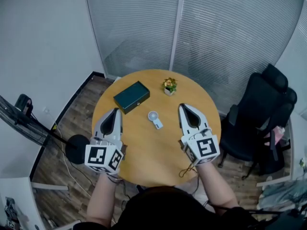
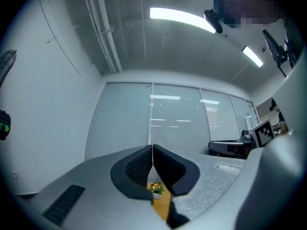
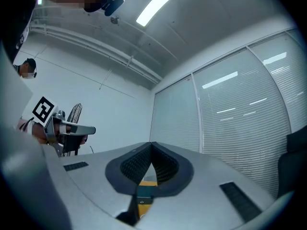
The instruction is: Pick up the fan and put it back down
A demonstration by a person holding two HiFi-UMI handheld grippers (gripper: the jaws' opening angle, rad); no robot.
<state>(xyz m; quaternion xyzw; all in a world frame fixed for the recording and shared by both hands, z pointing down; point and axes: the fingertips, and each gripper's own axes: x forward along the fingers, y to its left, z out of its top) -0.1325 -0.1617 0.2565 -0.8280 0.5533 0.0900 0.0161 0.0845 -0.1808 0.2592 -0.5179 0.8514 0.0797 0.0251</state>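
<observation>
Lying between closed empty left tongs [image 1: 115,110], right tongs [image 1: 183,106]: fan [image 1: 154,119]; box [image 1: 131,97], plant [image 1: 169,86] beyond.

Room's evenly lit and soft, all from ceiling strip lights [image 2: 182,19] that blow out white in both gripper views and streak the blinds [image 2: 177,123]. Heavy fisheye with dark corners there. Head view's sharp, with faint shadows on the bench [image 1: 144,147].

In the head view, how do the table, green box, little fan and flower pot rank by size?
Largest: table
Next: green box
Smallest: little fan and flower pot, about alike, so unranked.
</observation>
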